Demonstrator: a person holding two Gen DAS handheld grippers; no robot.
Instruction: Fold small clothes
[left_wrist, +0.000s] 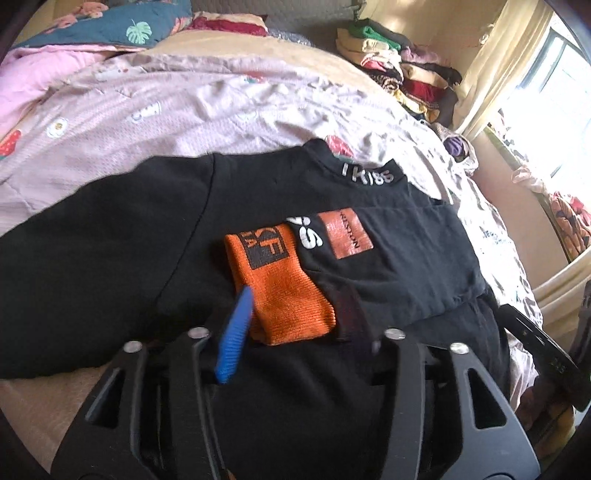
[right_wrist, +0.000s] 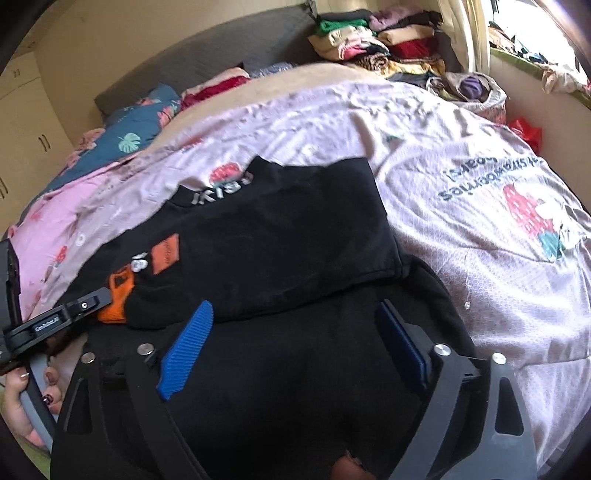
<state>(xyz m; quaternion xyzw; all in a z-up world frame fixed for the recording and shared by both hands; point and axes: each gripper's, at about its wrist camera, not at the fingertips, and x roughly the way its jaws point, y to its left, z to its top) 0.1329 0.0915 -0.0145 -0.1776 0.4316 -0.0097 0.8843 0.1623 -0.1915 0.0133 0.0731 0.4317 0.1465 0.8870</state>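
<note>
My left gripper sits low over the black sweatshirt, fingers spread wide apart, nothing btwn them gripped. The blue pad of my left-side finger is clear; the other finger is dark and blurred, can't make out its pad. Right btwn the two fingertips, just ahead, lies the orange cuff w/ a black square logo, folded in over the chest. Just beyond it and to the right finger's side: white print letters and an orange-brown patch. Further ahead of the fingers, the collar w/ silver lettering.

My right gripper is also spread wide, both blue pads showing, hovering over black fabric; can't tell if the pads touch it. Ahead of these fingers the garment's right side is folded inward, the fold edge running across just past the fingertips. Off to the left finger's side the orange cuff peeks out, w/ my left gripper body next to it and my left hand around its handle.

Sweatshirt lies on a pink strawberry-print bedspread. Far beyond the fingers: a pile of folded clothes by the curtain, and a teal leaf-print pillow.
</note>
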